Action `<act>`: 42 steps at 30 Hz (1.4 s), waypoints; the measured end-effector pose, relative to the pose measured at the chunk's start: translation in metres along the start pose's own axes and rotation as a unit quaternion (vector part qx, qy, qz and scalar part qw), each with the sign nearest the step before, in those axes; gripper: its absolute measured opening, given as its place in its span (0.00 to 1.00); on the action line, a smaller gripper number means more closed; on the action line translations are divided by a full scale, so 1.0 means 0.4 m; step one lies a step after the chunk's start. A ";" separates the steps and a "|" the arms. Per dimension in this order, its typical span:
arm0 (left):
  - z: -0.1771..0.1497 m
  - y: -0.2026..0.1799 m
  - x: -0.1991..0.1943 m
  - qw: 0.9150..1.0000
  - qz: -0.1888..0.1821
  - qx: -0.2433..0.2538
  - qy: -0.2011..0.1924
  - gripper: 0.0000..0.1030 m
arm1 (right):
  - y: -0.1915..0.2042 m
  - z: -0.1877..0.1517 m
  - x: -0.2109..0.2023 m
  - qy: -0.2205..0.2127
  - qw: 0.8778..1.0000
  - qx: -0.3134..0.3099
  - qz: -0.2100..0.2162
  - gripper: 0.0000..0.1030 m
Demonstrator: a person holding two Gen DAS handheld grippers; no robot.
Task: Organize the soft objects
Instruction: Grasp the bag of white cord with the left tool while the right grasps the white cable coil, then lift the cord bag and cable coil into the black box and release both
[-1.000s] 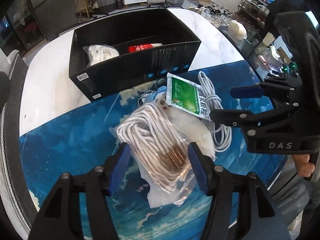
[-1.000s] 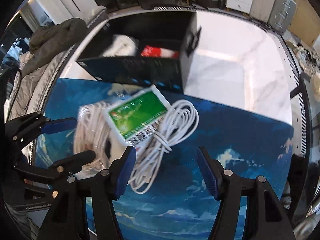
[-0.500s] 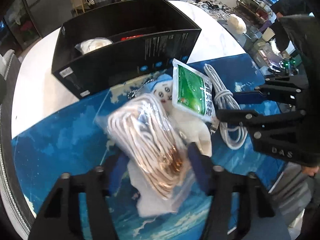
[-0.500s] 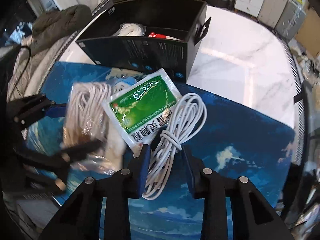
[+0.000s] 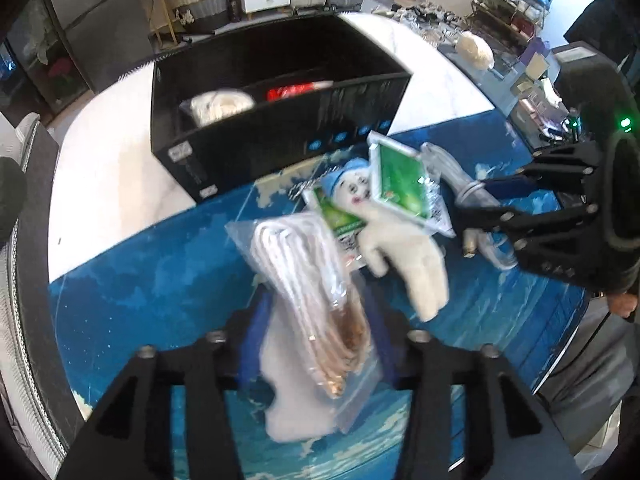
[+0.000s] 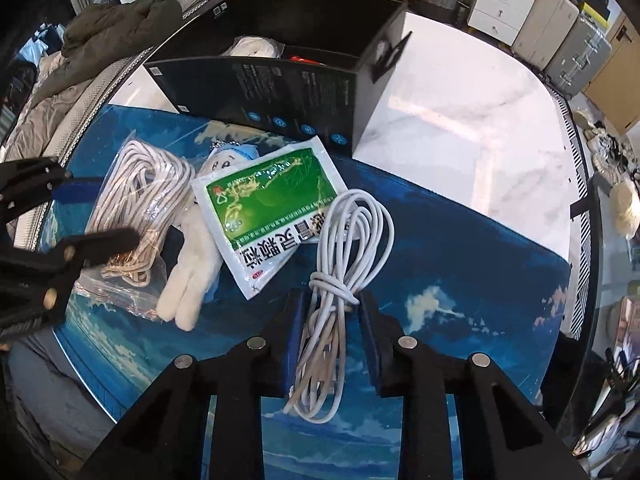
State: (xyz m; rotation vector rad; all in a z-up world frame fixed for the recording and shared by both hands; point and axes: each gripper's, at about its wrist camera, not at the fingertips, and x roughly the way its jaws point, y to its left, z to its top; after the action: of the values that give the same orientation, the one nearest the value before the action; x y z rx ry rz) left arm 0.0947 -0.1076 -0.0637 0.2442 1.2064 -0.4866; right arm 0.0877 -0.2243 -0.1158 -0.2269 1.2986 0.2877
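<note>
The job looks partly done. The black box [image 5: 280, 120], in the upper middle of the left wrist view, already holds a bagged white bundle [image 5: 218, 106] in its left compartment and something red [image 5: 298, 90] in the right one, too blurred to name. Four or more items are still out on the blue mat [image 6: 460, 280]. At the lower centre of the left view, the left gripper [image 5: 316, 344] has its fingers pinched on a clear bag of cream rope [image 5: 308, 280], which appears raised off the mat. At the lower centre of the right view, the right gripper [image 6: 330, 316] has its fingers closed around the tied middle of a coiled white cable [image 6: 344, 272]; whether the cable is off the mat cannot be told. Between the two, a white plush toy with a blue cap [image 5: 396, 248] lies under a green-and-white sachet [image 6: 268, 204], and a second green packet [image 5: 334, 214] peeks out beside the toy. By my reading, two pieces are in hand, and the toy and sachets remain to be boxed.
</note>
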 end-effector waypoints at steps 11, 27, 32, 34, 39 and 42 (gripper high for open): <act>0.016 -0.063 0.065 0.998 0.051 0.039 0.007 0.45 | 0.009 -0.002 0.016 0.002 1.000 0.000 0.004 0.27; 0.047 -0.077 0.123 0.997 0.046 0.055 0.016 0.24 | 0.041 0.001 0.035 0.003 1.000 -0.005 -0.017 0.23; 0.018 -0.072 0.082 0.997 0.043 0.065 0.002 0.20 | 0.031 -0.005 0.012 -0.008 1.000 0.000 -0.002 0.23; 0.007 -0.070 0.065 0.997 0.037 0.062 -0.003 0.20 | 0.035 -0.003 0.002 -0.012 1.000 -0.003 -0.002 0.23; 0.007 -0.050 -0.002 0.999 0.021 0.041 -0.021 0.20 | 0.041 -0.003 -0.043 -0.030 0.999 0.001 0.011 0.23; 0.009 -0.052 -0.061 0.998 0.015 0.043 -0.046 0.20 | 0.035 -0.012 -0.087 -0.050 0.999 0.003 0.010 0.23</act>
State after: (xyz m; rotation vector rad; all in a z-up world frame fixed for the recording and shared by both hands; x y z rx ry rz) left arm 0.0810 -0.1216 -0.0380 0.3105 1.0913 -0.5190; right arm 0.0701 -0.2153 -0.0834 -0.1913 1.2028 0.3087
